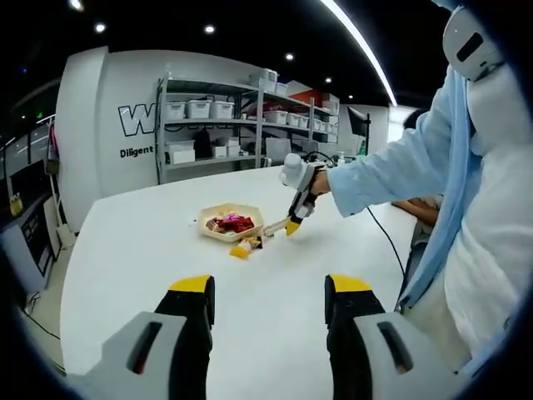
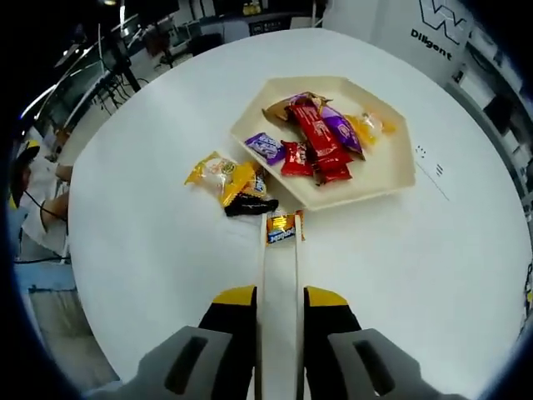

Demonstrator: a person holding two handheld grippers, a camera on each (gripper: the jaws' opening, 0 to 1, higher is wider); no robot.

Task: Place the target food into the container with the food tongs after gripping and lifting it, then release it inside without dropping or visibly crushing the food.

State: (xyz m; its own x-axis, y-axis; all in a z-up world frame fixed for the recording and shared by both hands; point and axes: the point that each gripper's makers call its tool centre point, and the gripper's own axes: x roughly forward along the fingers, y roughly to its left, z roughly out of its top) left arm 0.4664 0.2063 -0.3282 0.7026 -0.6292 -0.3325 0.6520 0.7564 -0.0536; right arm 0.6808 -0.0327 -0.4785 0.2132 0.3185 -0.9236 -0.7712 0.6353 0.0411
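Overhead, tongs [image 2: 280,275] pinch a crinkly wrapper [image 2: 282,227] (foil) — beside the hexagonal tray [image 2: 391,179].

- The left gripper [image 1: 268,321] shows in the left gripper view: its two yellow-tipped jaws stand well apart with bare space between them, holding nothing, raised above the surface.
- The right gripper [image 2: 280,304] shows in the right gripper view with its jaws drawn close, clamped on the food tongs [image 2: 280,275].
- In the left gripper view the right gripper [image 1: 296,218] reaches in from the right, angled downward, held by the person's hand [image 1: 320,182] at the end of an outstretched pale blue sleeve [image 1: 400,167].
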